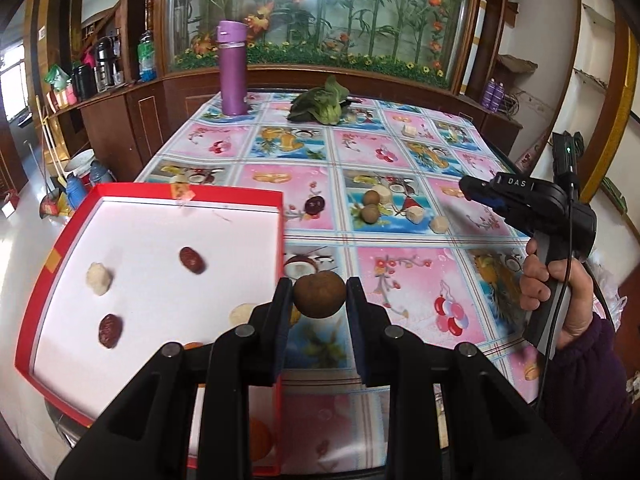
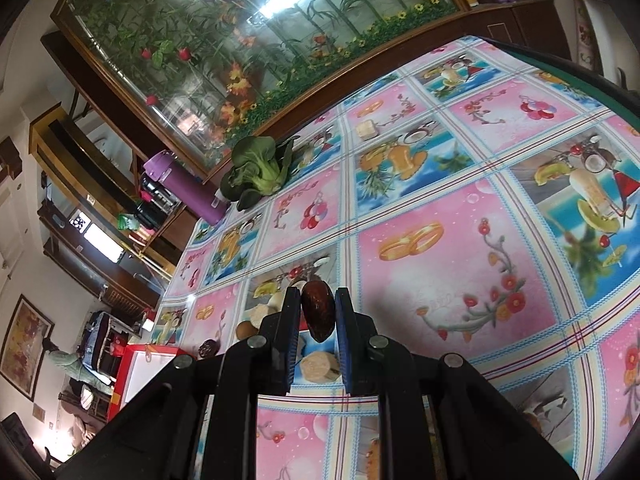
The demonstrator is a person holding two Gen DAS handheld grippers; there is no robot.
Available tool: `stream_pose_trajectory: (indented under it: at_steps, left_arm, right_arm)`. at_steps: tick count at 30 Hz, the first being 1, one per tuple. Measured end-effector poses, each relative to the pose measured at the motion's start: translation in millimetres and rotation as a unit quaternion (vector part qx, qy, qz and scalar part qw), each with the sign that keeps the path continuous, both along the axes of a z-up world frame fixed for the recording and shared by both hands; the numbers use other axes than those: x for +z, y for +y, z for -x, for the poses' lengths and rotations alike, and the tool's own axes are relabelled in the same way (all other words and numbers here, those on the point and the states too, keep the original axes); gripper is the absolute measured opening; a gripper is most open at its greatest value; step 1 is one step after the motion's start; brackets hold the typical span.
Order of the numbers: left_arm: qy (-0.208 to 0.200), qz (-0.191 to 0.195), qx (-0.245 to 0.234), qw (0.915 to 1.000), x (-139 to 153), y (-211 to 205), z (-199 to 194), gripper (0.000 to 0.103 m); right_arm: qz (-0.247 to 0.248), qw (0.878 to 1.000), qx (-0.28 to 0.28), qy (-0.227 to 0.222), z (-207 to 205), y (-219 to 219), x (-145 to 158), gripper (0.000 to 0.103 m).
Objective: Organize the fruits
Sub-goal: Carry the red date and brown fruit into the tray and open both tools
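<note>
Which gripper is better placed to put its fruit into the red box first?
Left. The left gripper holds a brown fruit just beside the red box. The right gripper holds a date farther off, over the tablecloth.

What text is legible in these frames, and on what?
"DAS" – white letters on the black body of the right gripper, seen from the left wrist view.
Green bottle label on the side shelf: print too small to read.
Yellow tape patch on the red box rim: no legible characters.
Purple bottle: no text visible.
Right wrist view: nothing readable; the framed picture on the wall is too blurred.
</note>
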State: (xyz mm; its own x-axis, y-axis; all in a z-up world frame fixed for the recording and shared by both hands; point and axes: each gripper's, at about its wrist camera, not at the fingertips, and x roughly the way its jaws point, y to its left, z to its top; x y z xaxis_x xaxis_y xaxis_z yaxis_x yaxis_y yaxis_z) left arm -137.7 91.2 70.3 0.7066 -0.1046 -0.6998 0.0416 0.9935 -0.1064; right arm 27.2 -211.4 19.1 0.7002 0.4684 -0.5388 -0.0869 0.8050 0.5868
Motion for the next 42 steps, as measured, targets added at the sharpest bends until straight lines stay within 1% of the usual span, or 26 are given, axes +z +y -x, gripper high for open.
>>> stream_pose_trajectory:
  at_steps: [5, 12, 20, 22, 25, 28, 31, 32, 34, 35, 38, 39, 42]
  left_arm:
    - [0.0, 0.01, 0.011, 0.9999, -3.5, 15.8, 6.4, 0.029]
    - [-0.003, 0.024, 0.028, 0.9993, -6.6, 40.5, 12.3, 0.029]
    - [-0.006, 0.038, 0.052, 0.9979, -13.1, 71.6, 13.1, 0.029]
    - [-0.005, 0.041, 0.058, 0.9975, -14.7, 78.2, 13.2, 0.029]
    - [-0.005, 0.043, 0.066, 0.9969, -17.2, 88.7, 12.4, 0.029]
    - [-0.005, 0.04, 0.079, 0.9961, -18.4, 99.4, 11.6, 0.029]
    - [-0.01, 0.032, 0.09, 0.9953, -17.8, 107.8, 12.6, 0.029]
    - [-0.012, 0.029, 0.095, 0.995, -17.6, 110.7, 13.4, 0.029]
    - [-0.015, 0.019, 0.102, 0.9945, -18.4, 115.1, 14.5, 0.029]
    - [-0.016, 0.013, 0.105, 0.9942, -19.0, 116.6, 14.3, 0.029]
    - [-0.017, -0.001, 0.119, 0.9928, -22.3, 123.4, 15.1, 0.029]
    - [-0.017, -0.002, 0.122, 0.9924, -23.4, 126.1, 15.0, 0.029]
    - [-0.013, -0.005, 0.129, 0.9916, -27.1, 134.5, 14.7, 0.029]
  right_arm:
    - [0.018, 1.0, -0.015, 0.007, -1.1, -1.6, -3.3, 0.015]
    - [0.031, 0.999, -0.033, 0.01, 0.1, -5.1, -4.6, 0.015]
    - [0.024, 0.998, -0.05, 0.009, 5.7, -8.5, -4.4, 0.015]
    - [0.02, 0.999, -0.049, 0.008, 8.6, -4.5, -3.4, 0.015]
    - [0.01, 0.999, -0.033, -0.002, 17.1, 11.3, 0.7, 0.015]
    - [0.0, 1.0, 0.009, -0.011, 25.2, 46.9, 4.8, 0.015]
    - [-0.017, 0.997, 0.067, -0.019, 33.5, 95.5, 10.9, 0.015]
    - [-0.016, 0.995, 0.095, -0.022, 37.2, 118.6, 14.1, 0.015]
    - [-0.008, 0.99, 0.142, -0.024, 44.2, 157.6, 17.9, 0.015]
    - [-0.002, 0.984, 0.174, -0.024, 49.7, 182.7, 19.5, 0.015]
    - [0.019, 0.97, 0.24, -0.023, 65.1, 238.5, 20.4, 0.015]
    - [0.028, 0.966, 0.256, -0.022, 69.0, 253.7, 19.7, 0.015]
    - [0.054, 0.958, 0.282, -0.023, 77.3, 285.1, 19.1, 0.015]
